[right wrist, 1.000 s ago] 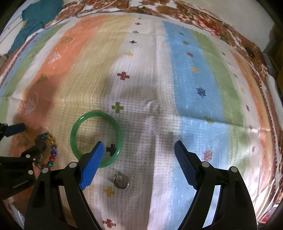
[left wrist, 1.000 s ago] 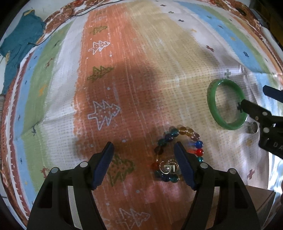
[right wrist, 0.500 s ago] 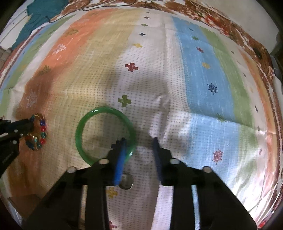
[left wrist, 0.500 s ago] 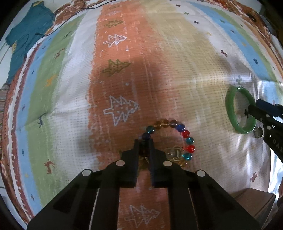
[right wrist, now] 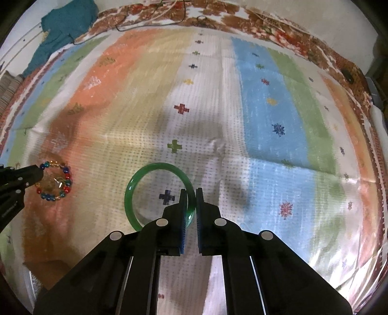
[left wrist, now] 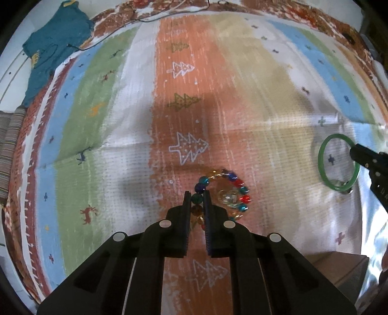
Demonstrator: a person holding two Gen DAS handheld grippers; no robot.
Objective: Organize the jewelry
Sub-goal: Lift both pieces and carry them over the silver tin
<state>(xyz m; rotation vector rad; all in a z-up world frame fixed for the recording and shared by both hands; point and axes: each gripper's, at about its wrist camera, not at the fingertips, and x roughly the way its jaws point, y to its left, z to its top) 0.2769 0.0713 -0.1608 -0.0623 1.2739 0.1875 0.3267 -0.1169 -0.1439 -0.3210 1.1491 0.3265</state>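
Note:
A bracelet of coloured beads (left wrist: 236, 184) with a small metal ring (left wrist: 228, 196) inside its loop is pinched at its left side by my left gripper (left wrist: 197, 197), which is shut on it above the striped cloth. It also shows in the right wrist view (right wrist: 63, 169). A green bangle (right wrist: 135, 186) is held at its right rim by my right gripper (right wrist: 191, 195), which is shut on it. The bangle also shows in the left wrist view (left wrist: 323, 157), with the right gripper's fingers (left wrist: 363, 155) on it.
A striped patterned cloth (left wrist: 121, 121) covers the surface. A teal garment (left wrist: 53, 43) lies at the far left corner, with a thin cable (left wrist: 145, 18) along the back edge. A small round metal piece (left wrist: 346, 191) lies under the bangle's near rim. A cardboard box (left wrist: 339, 266) sits at lower right.
Both grippers closed from wide open: the left onto the bead bracelet, the right onto the green bangle. Both pieces now look raised off the cloth.

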